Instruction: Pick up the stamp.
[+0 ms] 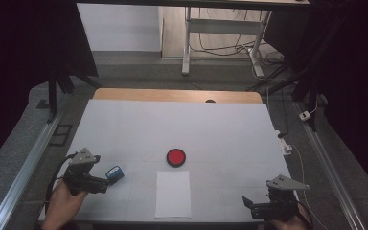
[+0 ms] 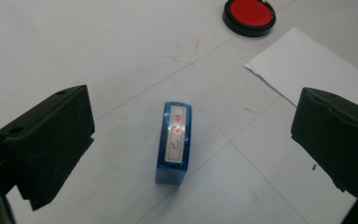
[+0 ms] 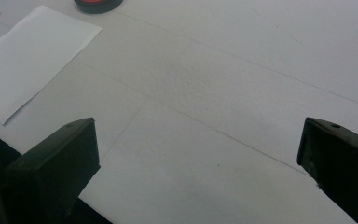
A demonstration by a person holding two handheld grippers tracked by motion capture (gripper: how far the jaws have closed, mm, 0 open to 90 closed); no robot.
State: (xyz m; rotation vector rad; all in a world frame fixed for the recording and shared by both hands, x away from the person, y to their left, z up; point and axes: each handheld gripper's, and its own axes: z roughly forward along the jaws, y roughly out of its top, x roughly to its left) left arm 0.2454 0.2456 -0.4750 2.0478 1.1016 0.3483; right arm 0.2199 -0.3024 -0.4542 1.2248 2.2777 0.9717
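Blue plastic stamp (image 2: 174,142) is lying flat on the white table (image 1: 124,129), label side up, and I'm using the sheet of paper (image 1: 173,193) as my landmark. The stamp is sitting well to the left of the paper, not touching it, with bare table showing all around it. The left gripper (image 1: 106,183) is hanging just beside the stamp with its jaws spread wide; in the left gripper view the stamp is sitting right between them, with a gap on both sides, so nothing is being gripped. The red ink pad (image 1: 176,157) is resting just past the paper's far edge, close but apart. The right gripper (image 1: 248,205) is hovering off to the paper's right, near the table's front edge, jaws also gaping wide over bare tabletop. Plenty of open surface is stretching beyond the paper toward the far edge.
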